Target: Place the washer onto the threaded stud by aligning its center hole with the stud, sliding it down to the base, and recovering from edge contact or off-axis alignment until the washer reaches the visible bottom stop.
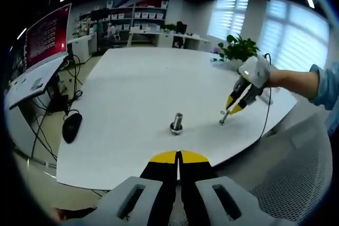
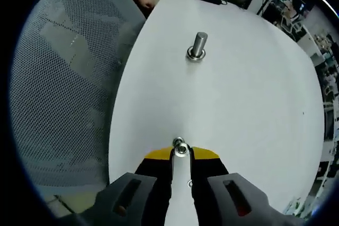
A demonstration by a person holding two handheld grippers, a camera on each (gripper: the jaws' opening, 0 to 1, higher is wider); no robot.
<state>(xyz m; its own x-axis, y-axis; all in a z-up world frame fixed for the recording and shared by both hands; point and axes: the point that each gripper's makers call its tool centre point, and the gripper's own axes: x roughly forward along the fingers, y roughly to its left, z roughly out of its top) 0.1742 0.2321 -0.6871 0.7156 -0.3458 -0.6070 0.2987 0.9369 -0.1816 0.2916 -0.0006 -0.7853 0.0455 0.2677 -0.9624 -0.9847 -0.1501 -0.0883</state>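
Observation:
A metal threaded stud (image 1: 177, 122) stands upright on the white table (image 1: 132, 93), a ring-like base around its foot. In the right gripper view the stud (image 2: 197, 45) is ahead, well apart from my right gripper (image 2: 180, 151), which is shut on a small silver washer (image 2: 180, 147) held at its yellow tips just above the table (image 2: 238, 93). From the left gripper view, the right gripper (image 1: 225, 115) comes in from the right, its tips pointing down at the table beside the stud. My left gripper (image 1: 178, 155) hovers at the near table edge with its jaws together and nothing between them.
A grey mesh chair back (image 2: 69, 83) sits along the table's edge. A black mouse (image 1: 71, 127) hangs off the left, near a monitor (image 1: 47, 35) and desk. A potted plant (image 1: 238, 51) stands at the far right of the table.

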